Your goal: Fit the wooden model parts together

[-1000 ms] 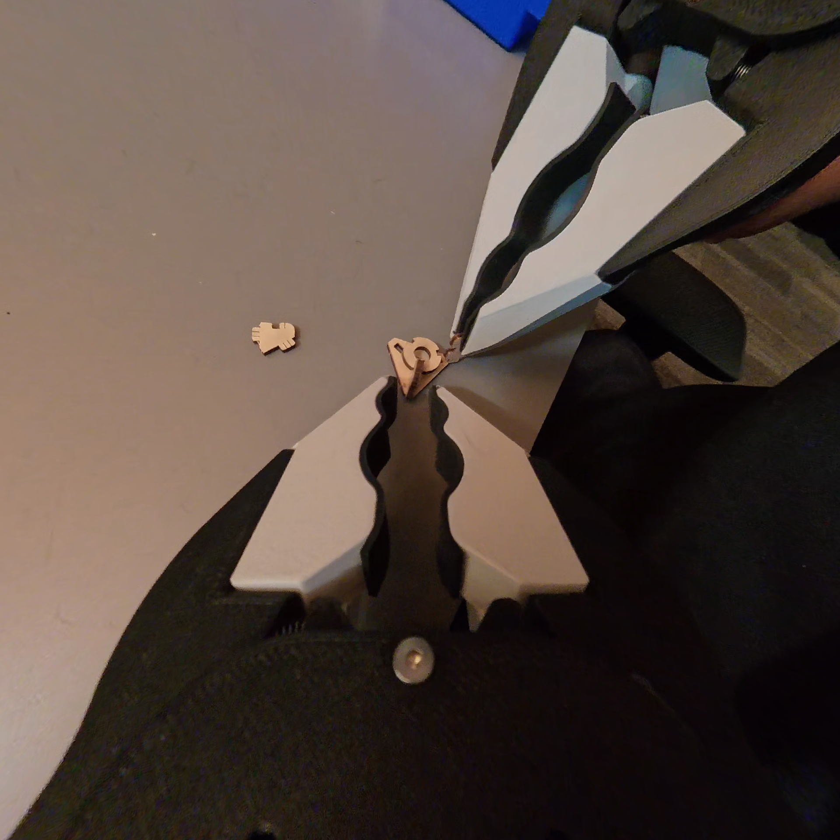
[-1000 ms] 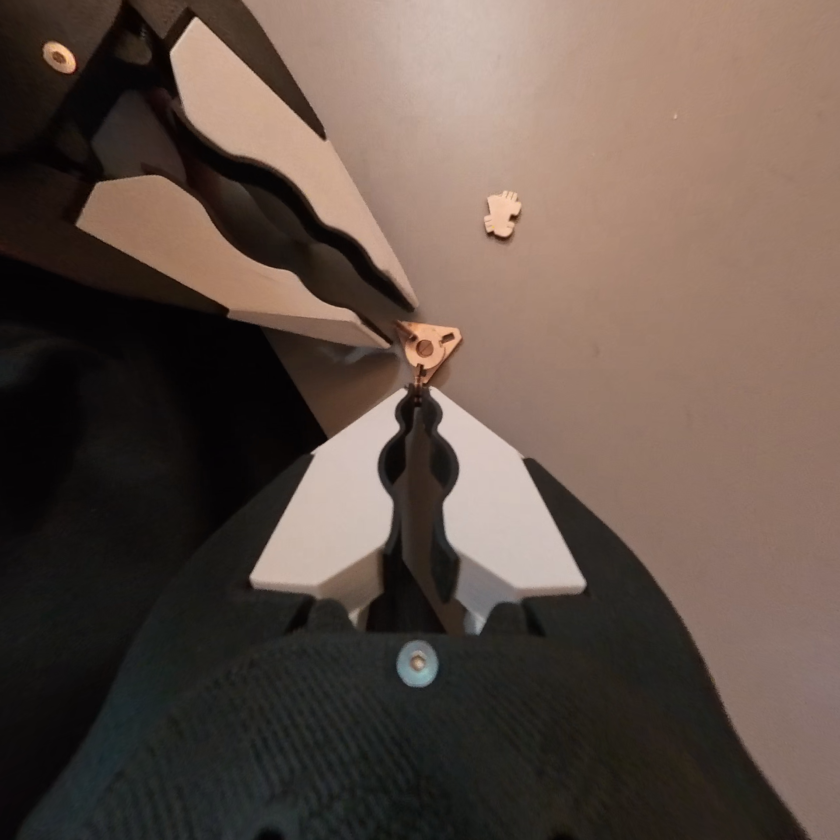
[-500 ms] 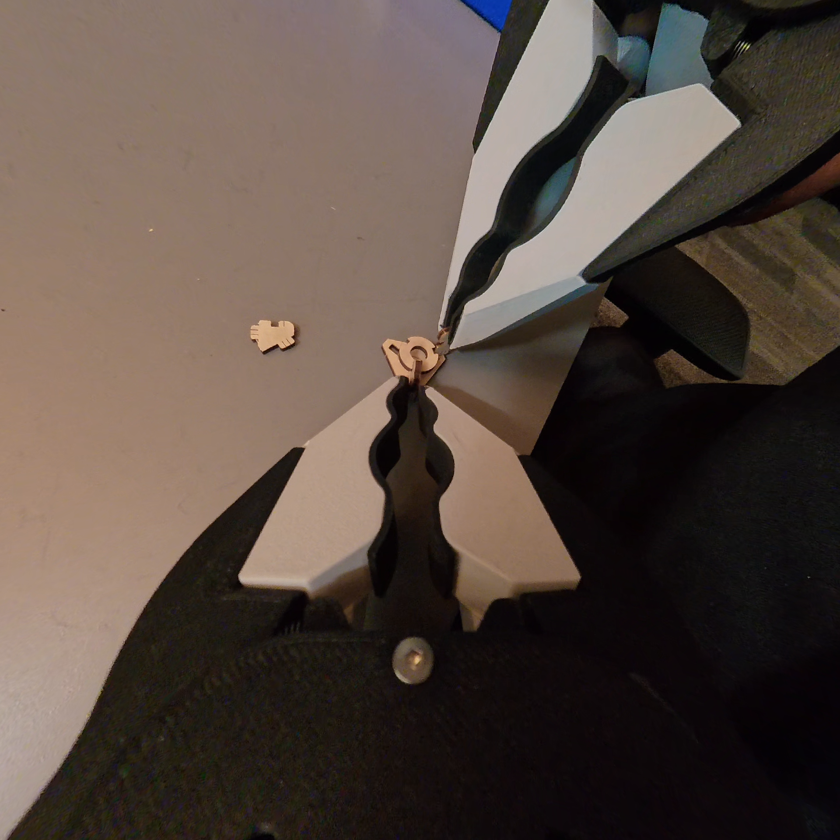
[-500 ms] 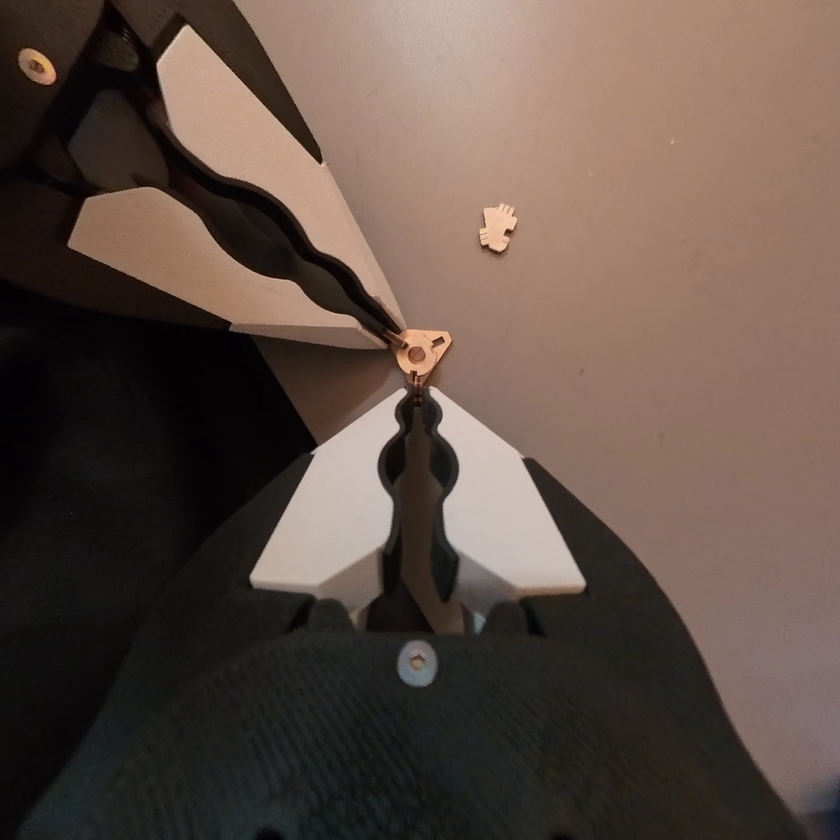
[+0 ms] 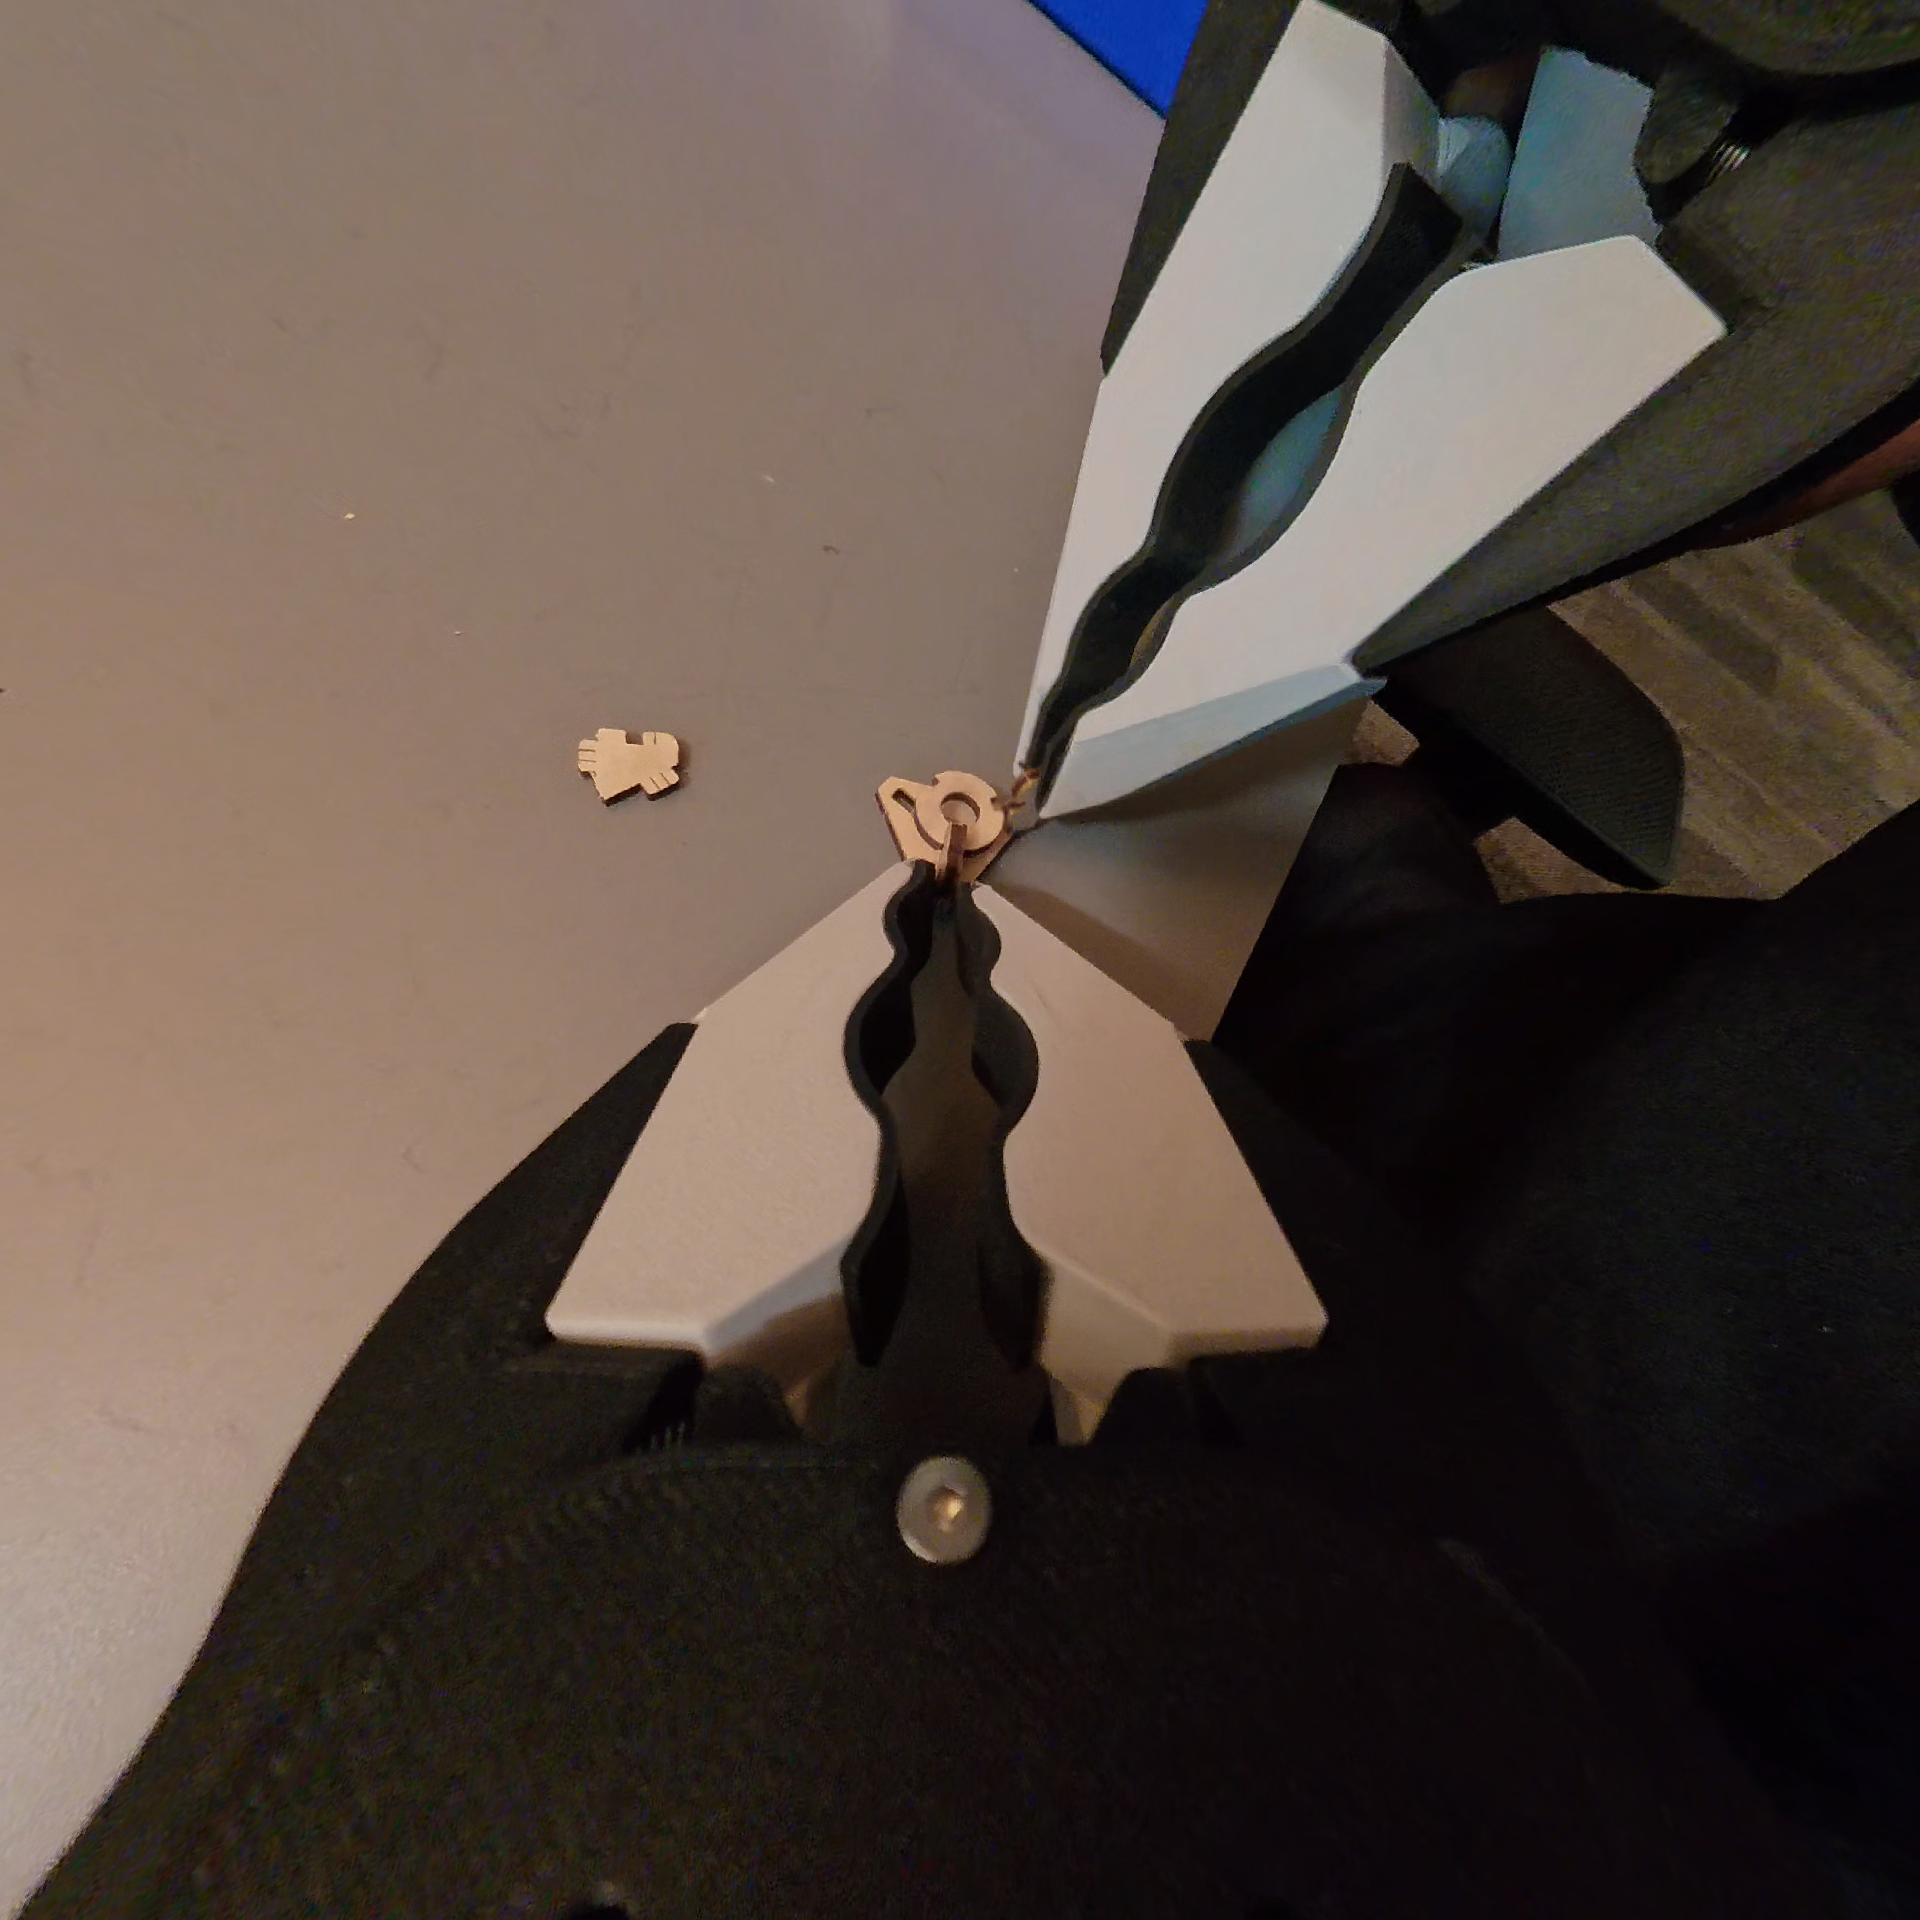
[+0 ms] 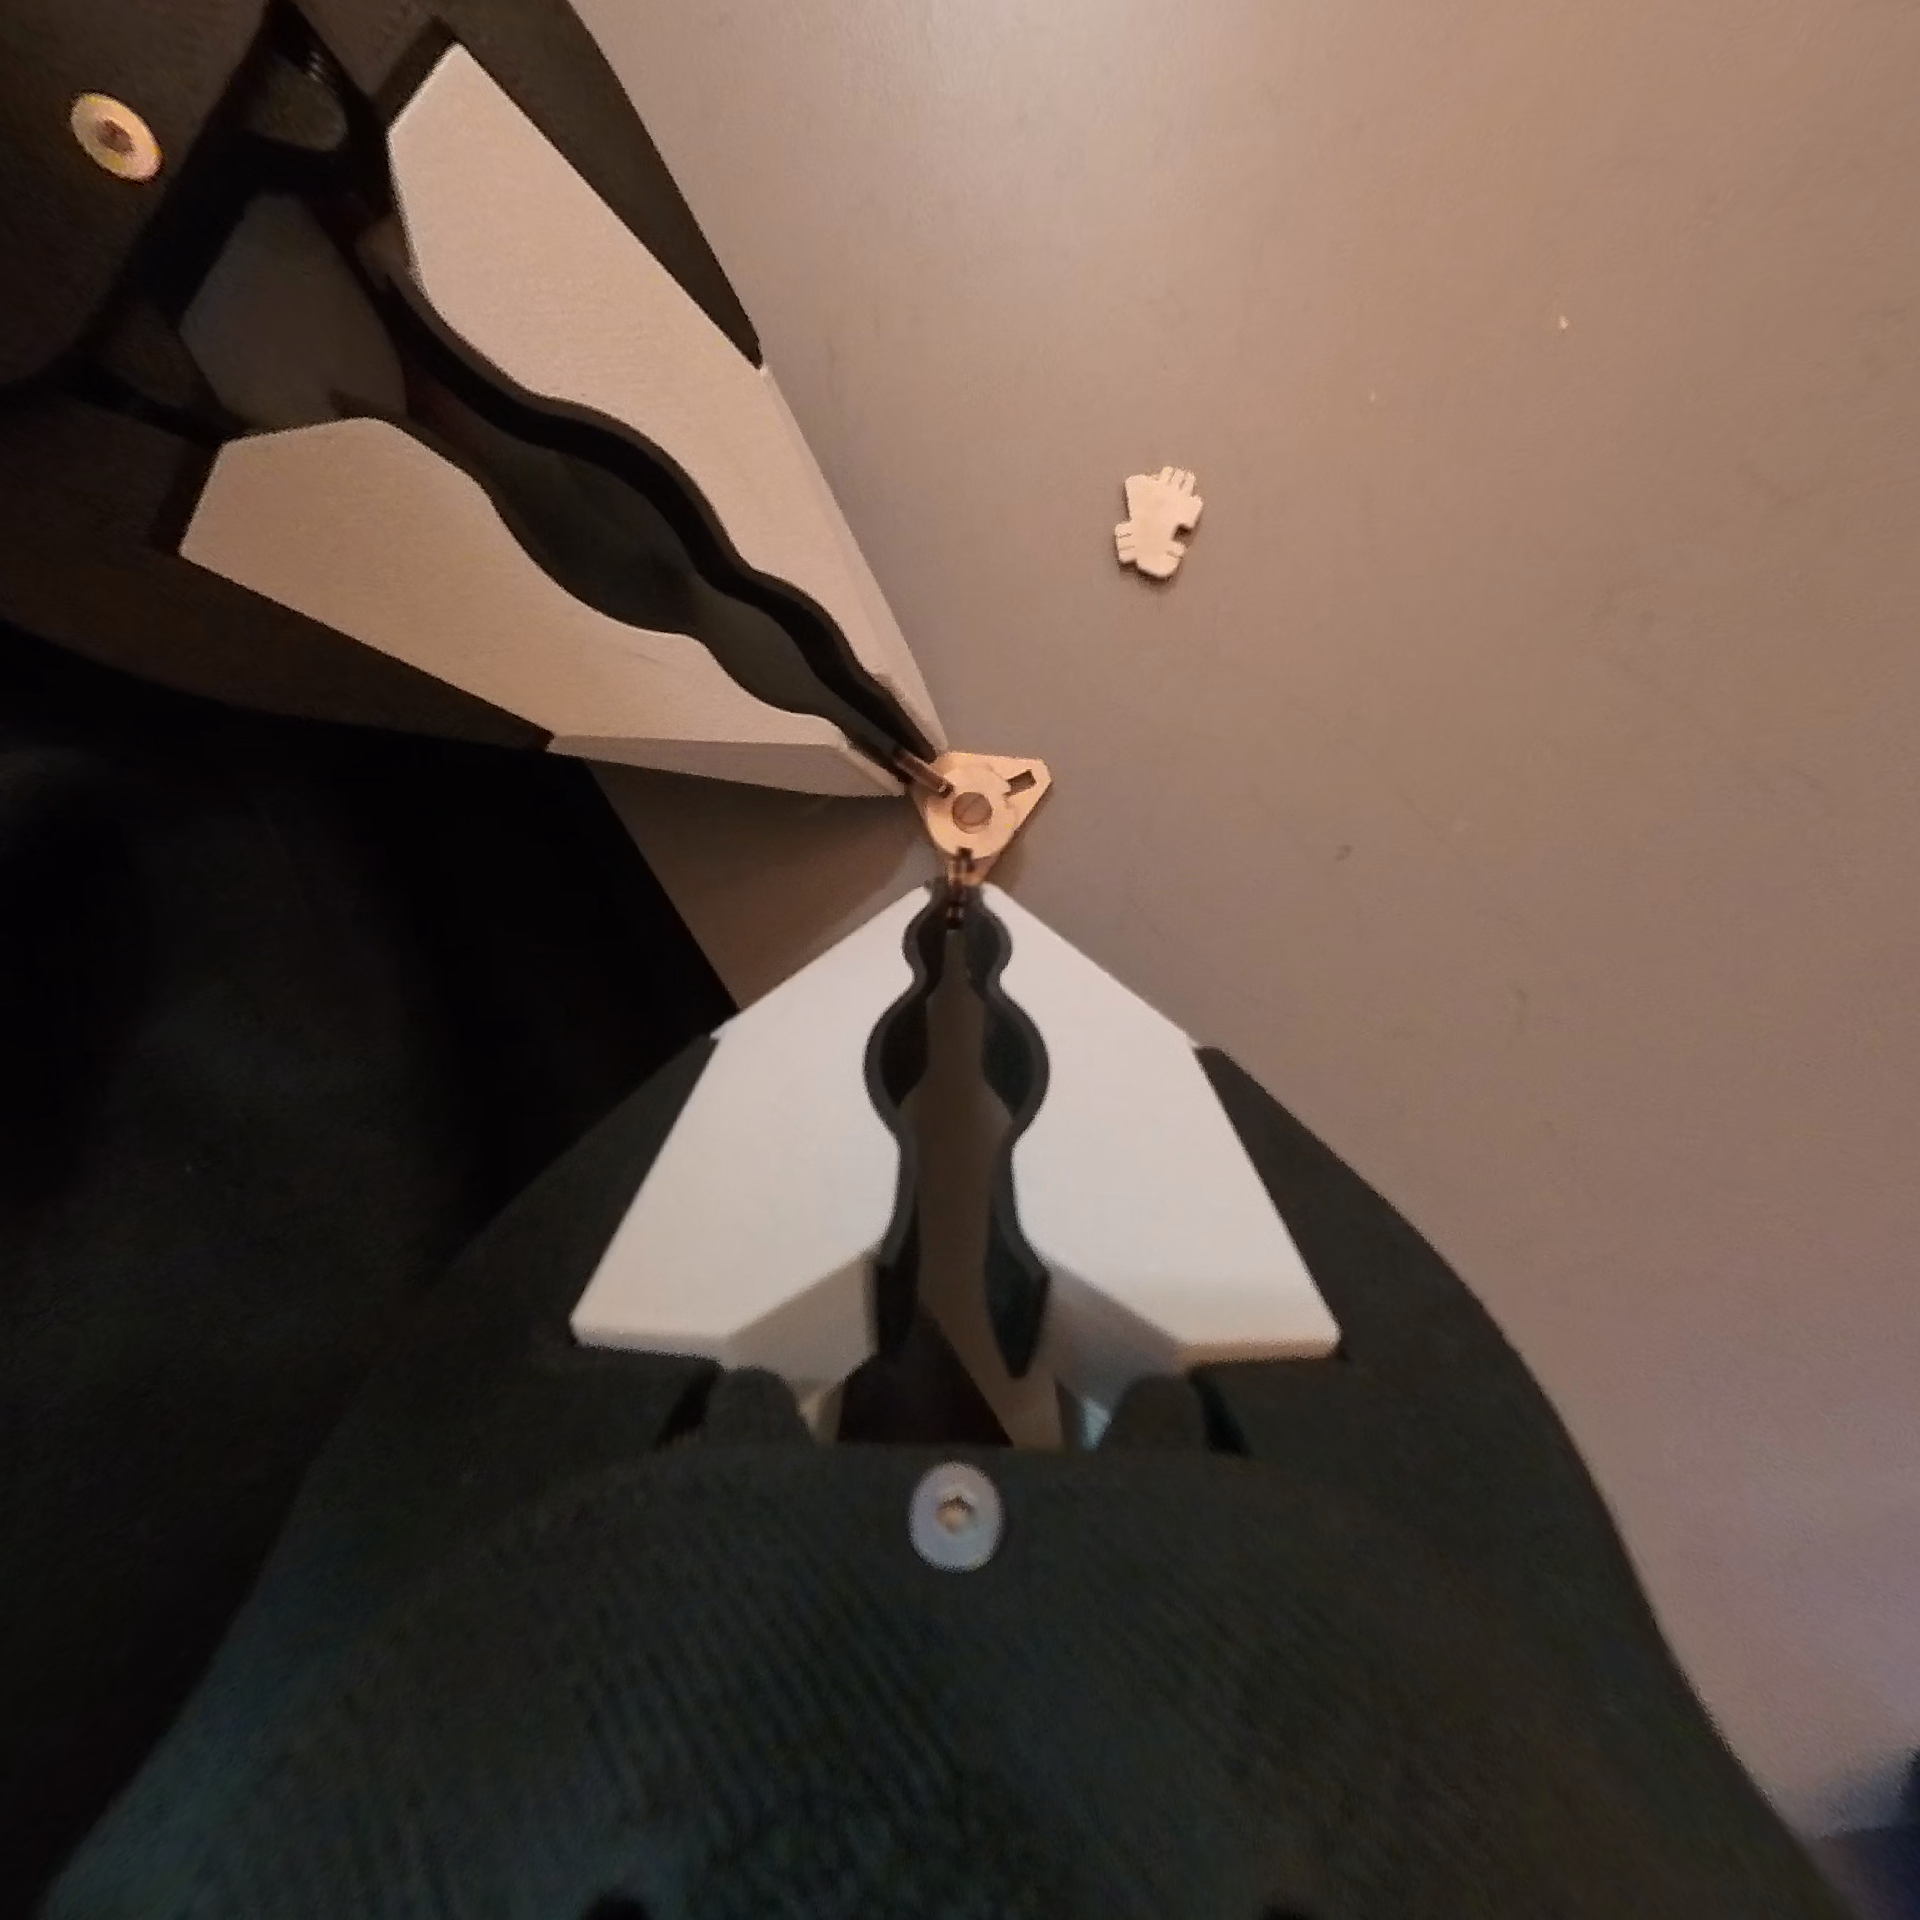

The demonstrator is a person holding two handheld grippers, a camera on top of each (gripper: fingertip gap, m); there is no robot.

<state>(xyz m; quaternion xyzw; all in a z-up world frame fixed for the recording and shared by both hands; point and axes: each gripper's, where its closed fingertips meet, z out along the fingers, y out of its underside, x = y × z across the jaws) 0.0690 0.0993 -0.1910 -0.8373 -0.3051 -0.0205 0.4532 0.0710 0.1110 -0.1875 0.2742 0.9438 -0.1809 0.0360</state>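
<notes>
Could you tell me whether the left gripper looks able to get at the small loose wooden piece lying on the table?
Probably not yet: the left gripper is shut on the triangular wooden assembly. The loose wooden piece lies alone on the grey table, path unobstructed.

assembly: small tan wooden triangular piece with round hub and centre hole, slot near one corner; held above the grey table
tabs: thin wooden tab stands in slot at two edges
left gripper: pinches one tab
right gripper: pinches the other tab
loose part: flat tan hand-shaped piece lies on table, well apart
</notes>
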